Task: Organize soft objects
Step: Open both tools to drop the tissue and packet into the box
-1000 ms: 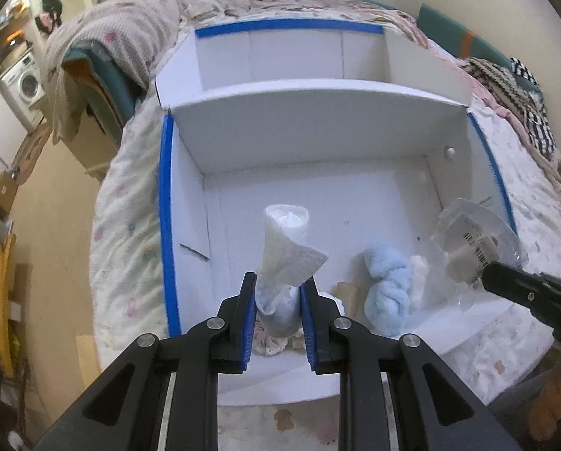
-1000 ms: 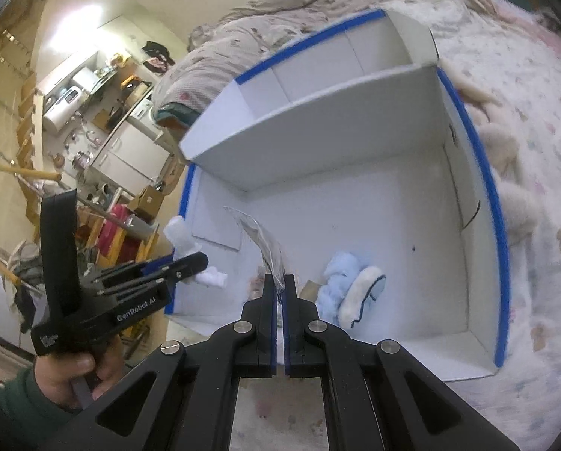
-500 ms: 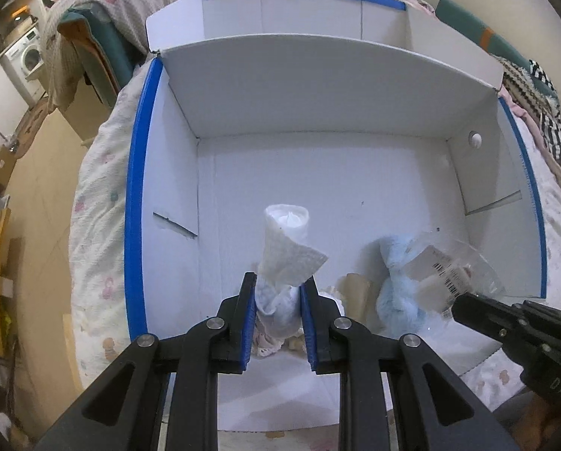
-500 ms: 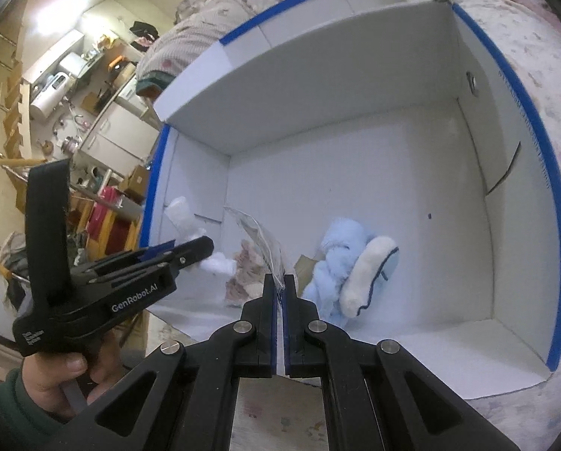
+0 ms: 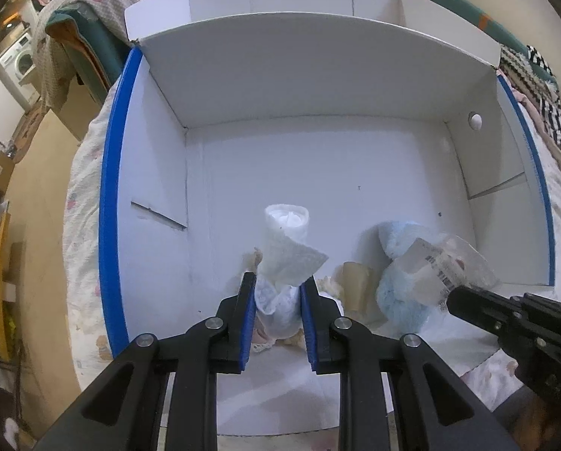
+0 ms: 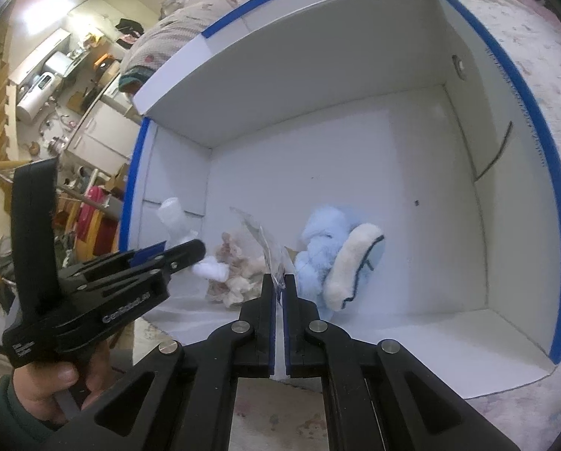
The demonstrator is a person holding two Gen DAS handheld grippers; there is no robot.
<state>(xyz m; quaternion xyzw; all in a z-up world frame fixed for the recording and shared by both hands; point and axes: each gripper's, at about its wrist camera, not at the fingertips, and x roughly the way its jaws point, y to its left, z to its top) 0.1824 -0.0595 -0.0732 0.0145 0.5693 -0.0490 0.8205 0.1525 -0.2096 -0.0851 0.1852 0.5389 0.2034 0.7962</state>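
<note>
My left gripper (image 5: pixel 278 282) is shut on a rolled white cloth (image 5: pixel 286 240) and holds it over the near part of a white cardboard box with blue-taped rims (image 5: pixel 109 195). My right gripper (image 6: pixel 279 282) is shut on the edge of a clear plastic bag (image 6: pixel 260 240), which also shows in the left wrist view (image 5: pixel 445 263). A light blue plush toy (image 6: pixel 329 251) lies on the box floor just right of the bag. A cream frilly cloth (image 6: pixel 235 270) lies on the floor between the two grippers.
The box sits on a bed with a floral sheet (image 6: pixel 536 37). Its far flap (image 5: pixel 318 71) stands upright. Striped and green bedding (image 5: pixel 536 82) lies to the right. A room with a washing machine (image 5: pixel 17 64) lies beyond the bed's left edge.
Both grippers have moved forward and down into the box with their loads. The plastic bag now hangs beside the blue plush.
</note>
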